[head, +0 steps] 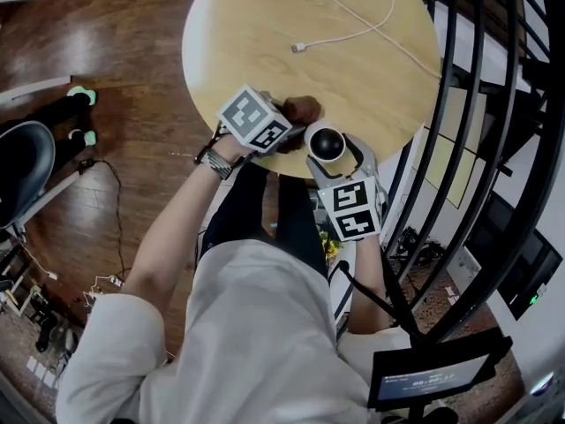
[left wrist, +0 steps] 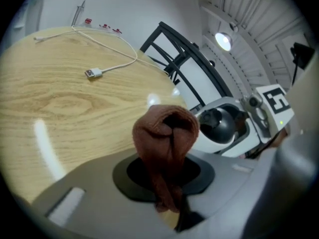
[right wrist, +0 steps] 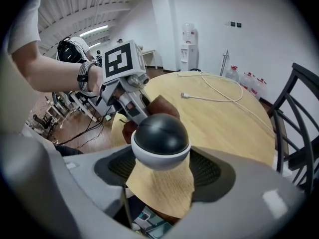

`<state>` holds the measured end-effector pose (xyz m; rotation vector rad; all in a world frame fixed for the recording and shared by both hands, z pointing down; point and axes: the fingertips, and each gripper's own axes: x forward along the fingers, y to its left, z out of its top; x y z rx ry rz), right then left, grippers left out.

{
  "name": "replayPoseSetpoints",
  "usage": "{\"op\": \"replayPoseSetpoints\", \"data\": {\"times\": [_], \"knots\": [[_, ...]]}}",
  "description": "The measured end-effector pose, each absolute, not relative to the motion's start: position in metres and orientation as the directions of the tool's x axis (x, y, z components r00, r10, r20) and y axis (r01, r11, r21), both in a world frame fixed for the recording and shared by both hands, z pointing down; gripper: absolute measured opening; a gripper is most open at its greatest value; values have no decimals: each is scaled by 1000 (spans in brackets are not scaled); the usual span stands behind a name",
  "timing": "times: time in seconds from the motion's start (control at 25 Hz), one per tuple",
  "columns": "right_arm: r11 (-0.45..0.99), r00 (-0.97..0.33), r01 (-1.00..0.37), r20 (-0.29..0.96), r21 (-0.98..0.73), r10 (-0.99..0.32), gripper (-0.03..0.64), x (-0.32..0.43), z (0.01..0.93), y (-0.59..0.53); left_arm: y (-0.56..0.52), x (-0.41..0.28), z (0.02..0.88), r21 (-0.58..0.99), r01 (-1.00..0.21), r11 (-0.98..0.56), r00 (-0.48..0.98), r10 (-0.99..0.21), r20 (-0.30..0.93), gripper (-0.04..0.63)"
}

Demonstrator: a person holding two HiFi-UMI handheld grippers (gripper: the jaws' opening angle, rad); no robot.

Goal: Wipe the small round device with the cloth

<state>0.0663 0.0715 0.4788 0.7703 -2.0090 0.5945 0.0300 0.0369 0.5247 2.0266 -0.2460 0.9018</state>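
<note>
Cloth (left wrist: pixel 166 133), brown and limp, is pinched bunched in the left tongs (left wrist: pixel 169 178), just beside the small round device (right wrist: pixel 160 138). That device is clamped in the right tongs (right wrist: pixel 160 166) over the tabletop (head: pixel 265 25) rim, centre of the head view. Its dark dome is judged hard, light and slippery, so it is best gripped round the pale lower band.

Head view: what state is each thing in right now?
left gripper: shut on the cloth.
cloth: bunched up, pinched in the jaws.
right gripper: shut on the small round device.
small round device: held above the table edge.
cable: lying loose on the table, plug free.
</note>
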Motion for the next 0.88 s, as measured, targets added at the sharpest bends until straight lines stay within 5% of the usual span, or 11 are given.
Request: {"op": "replayPoseSetpoints", "data": {"times": [0.4,0.88], "knots": [[436,-289,-895,862,-89,-416,337,69,479,68,37,33,527,527,-505,-684,643,110,758,83],[660,-356,-749,873,-54,-333,337,69,478,64,42,8,486,702,-491,-516,824,-15,566,87]]}}
